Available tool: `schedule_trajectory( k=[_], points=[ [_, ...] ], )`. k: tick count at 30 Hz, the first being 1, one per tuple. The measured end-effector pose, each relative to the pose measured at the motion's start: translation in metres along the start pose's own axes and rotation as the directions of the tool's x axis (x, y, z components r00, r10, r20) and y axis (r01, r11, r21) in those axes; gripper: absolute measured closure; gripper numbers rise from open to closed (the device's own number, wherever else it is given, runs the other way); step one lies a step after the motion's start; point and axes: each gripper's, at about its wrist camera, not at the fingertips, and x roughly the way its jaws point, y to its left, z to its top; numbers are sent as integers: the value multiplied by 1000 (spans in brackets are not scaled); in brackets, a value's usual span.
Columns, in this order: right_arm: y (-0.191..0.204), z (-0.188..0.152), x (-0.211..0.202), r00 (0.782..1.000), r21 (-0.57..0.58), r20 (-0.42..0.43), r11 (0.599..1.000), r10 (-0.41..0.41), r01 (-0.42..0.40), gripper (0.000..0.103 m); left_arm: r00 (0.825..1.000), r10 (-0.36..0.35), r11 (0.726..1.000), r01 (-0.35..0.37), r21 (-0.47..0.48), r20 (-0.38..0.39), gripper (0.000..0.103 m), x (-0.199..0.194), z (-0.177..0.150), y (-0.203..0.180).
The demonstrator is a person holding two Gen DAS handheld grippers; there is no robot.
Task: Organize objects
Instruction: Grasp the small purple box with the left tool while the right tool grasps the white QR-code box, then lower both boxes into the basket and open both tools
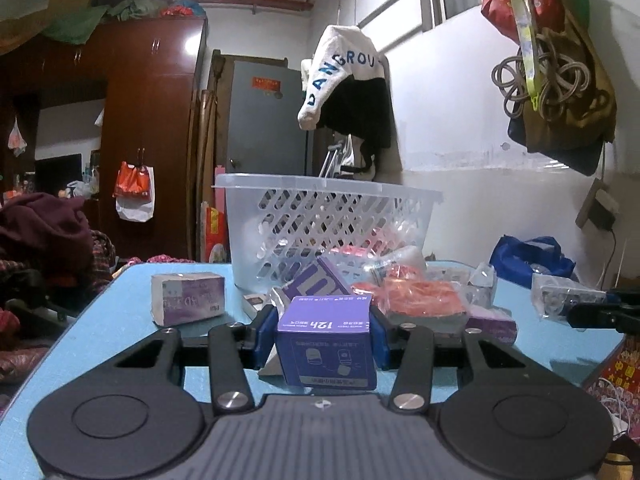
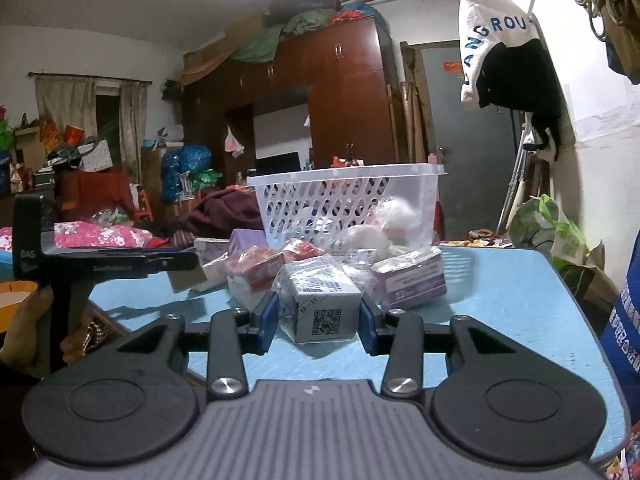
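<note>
The left gripper [image 1: 325, 334] has its blue pads pressed against both sides of a purple box [image 1: 326, 342] marked "12h", clamped tight and carried just above the blue table [image 1: 120, 320]. Behind that box, toward the white basket [image 1: 320, 220], sits the pile: a tilted purple carton [image 1: 316, 282] and an orange-red bagged packet [image 1: 420, 294], both just in front of the basket's perforated wall. Left of the basket's front corner, a pale purple-printed pack [image 1: 188, 298] stands alone on the table.

Over on the right wrist view, the right gripper [image 2: 318, 322] has its fingers set on either side of a bagged box with a QR code [image 2: 324, 312]; the pads look to touch the wrapping, though a firm grip cannot be told for sure. That box is the nearest of the heap in front of the basket [image 2: 348, 204], with a lavender pack [image 2: 412, 278] just beside it and red packets [image 2: 256, 266] closer to the basket. The left gripper [image 2: 168, 262] reaches in from the left side.
</note>
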Motion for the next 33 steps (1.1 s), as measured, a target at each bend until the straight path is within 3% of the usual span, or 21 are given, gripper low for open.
schedule_trajectory(
  k=[9,12,16,20,25,26,28,29,31,33],
  points=[
    [-3,14,4,999,-9,34,1000,-19,20,59,999,-16,1000,16,-12,48,52,-8,14,4],
    [2,39,16,993,-72,111,996,-45,53,59,994,-35,999,38,-28,99,52,-4,47,8],
    [6,88,54,959,-182,266,972,-96,148,59,987,-26,999,32,-36,160,52,22,109,9],
    [-1,134,118,969,-221,214,960,-126,173,59,993,1,997,7,-75,117,52,81,161,9],
    [-4,146,176,986,-234,87,960,-139,156,59,998,57,995,-55,-86,15,51,148,165,12],
    [-3,145,183,988,-240,61,958,-144,155,54,998,68,995,-68,-78,2,41,155,162,13],
    [-2,142,182,984,-236,35,955,-177,180,14,995,95,993,-97,-67,-38,12,163,154,15],
    [-3,140,169,978,-212,59,955,-200,208,4,994,101,993,-103,-65,-42,11,160,150,17],
    [-7,132,135,978,-145,101,970,-182,196,0,996,83,995,-84,-56,-19,11,139,141,21],
    [-14,120,102,990,-97,61,986,-128,133,0,997,78,996,-78,-52,3,11,109,127,25]
  ],
)
